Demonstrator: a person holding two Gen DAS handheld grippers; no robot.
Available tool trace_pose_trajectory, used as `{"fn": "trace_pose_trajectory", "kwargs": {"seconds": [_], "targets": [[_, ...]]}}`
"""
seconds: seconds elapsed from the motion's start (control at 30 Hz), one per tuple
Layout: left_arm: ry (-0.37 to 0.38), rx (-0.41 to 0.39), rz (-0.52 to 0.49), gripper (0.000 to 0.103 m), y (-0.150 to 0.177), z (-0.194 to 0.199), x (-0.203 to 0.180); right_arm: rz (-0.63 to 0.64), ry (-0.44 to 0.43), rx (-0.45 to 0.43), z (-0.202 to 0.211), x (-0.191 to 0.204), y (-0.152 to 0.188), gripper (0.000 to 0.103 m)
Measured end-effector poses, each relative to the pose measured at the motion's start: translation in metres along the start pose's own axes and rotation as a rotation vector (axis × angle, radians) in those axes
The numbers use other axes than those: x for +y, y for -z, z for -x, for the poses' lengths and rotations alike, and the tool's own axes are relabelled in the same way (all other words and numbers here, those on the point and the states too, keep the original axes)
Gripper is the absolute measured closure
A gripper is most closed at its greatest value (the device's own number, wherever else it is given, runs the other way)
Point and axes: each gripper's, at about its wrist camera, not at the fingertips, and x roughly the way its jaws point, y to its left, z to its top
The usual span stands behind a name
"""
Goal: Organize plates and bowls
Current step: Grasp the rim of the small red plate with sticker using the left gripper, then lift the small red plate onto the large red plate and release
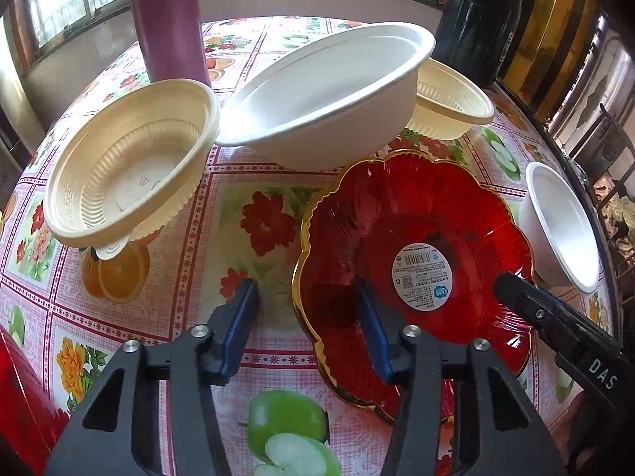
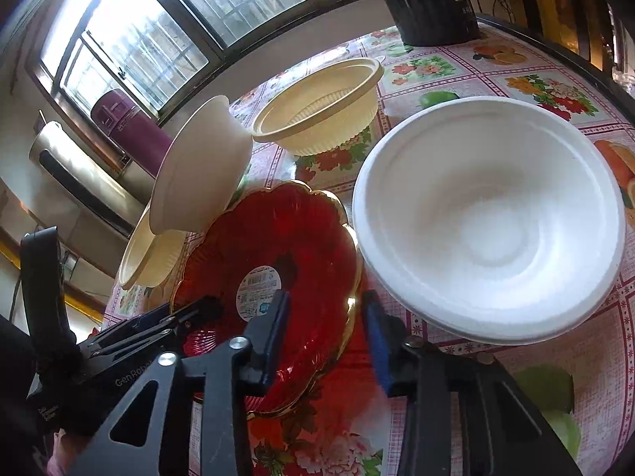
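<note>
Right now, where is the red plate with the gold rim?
The red plate lies on the floral tablecloth at lower right of the left wrist view, in front of the large white bowl, its near rim between the left tool's fingers.

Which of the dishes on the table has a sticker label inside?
The red plate with the scalloped gold rim, straddled by both grippers' fingers. A round white barcode sticker sits at its centre. The white and cream bowls carry no sticker.

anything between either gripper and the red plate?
No. Both grippers already straddle the red plate's gold rim: left gripper on its near-left edge, right gripper on the opposite edge. No bowl sits inside the jaws.
</note>
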Motion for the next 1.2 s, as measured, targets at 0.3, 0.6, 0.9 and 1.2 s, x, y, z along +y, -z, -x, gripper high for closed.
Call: {"fn": "trace_pose_trajectory", "kwargs": {"seconds": [0.3, 0.6, 0.9, 1.2], "targets": [[0.008, -0.023, -0.013, 0.077, -0.002, -0.003, -0.01, 0.003, 0.028, -0.009, 0.0, -0.001, 0.003, 0.091], [0.002, 0.007, -0.034, 0.077, 0.022, 0.013, -0.01, -0.008, 0.044, 0.026, 0.011, 0.002, 0.017, 0.092], [0.012, 0.032, -0.041, 0.077, 0.067, 0.047, 0.006, 0.03, 0.02, 0.049, 0.037, 0.021, 0.062, 0.092], [-0.083, -0.151, 0.019, 0.077, 0.081, 0.124, 0.046, 0.182, -0.066, -0.016, 0.068, 0.095, 0.07, 0.092]]}}
